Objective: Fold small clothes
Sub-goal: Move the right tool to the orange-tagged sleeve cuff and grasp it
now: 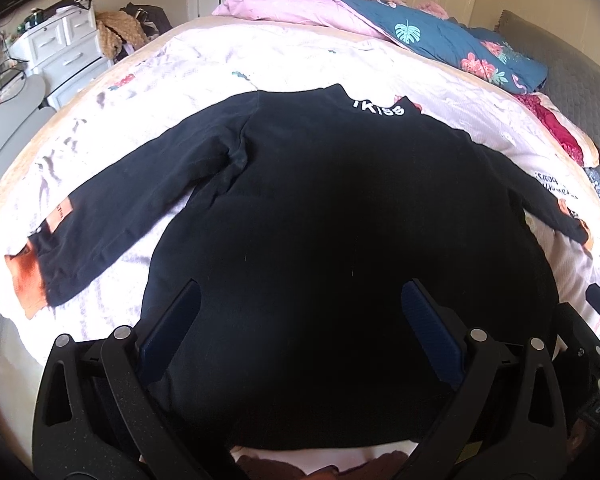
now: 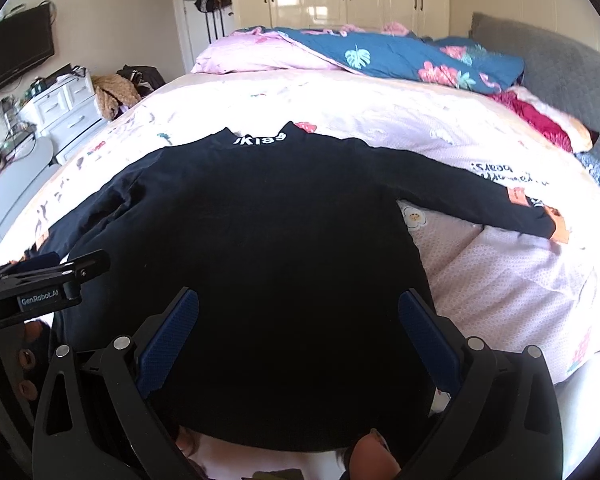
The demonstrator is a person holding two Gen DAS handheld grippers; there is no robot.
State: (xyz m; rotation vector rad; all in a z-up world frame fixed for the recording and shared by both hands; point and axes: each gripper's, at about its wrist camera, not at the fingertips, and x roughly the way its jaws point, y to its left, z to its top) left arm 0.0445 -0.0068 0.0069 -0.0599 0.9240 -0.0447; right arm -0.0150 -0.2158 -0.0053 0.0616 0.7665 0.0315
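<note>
A small black long-sleeved top (image 1: 320,200) lies flat on the bed with both sleeves spread out and white "KISS" lettering (image 1: 378,108) at the collar, far from me. It also shows in the right wrist view (image 2: 268,240). My left gripper (image 1: 300,312) is open and empty, hovering over the lower part of the top near its hem. My right gripper (image 2: 300,320) is open and empty over the same lower part, to the right of the left one. The left gripper's body (image 2: 40,284) shows at the left edge of the right wrist view.
The top lies on a pale pink printed bedsheet (image 1: 300,60). A pink pillow (image 1: 284,4) and a blue floral quilt (image 1: 452,40) lie at the far side. A white drawer unit (image 1: 64,48) stands left of the bed. A grey headboard (image 2: 560,80) is at the right.
</note>
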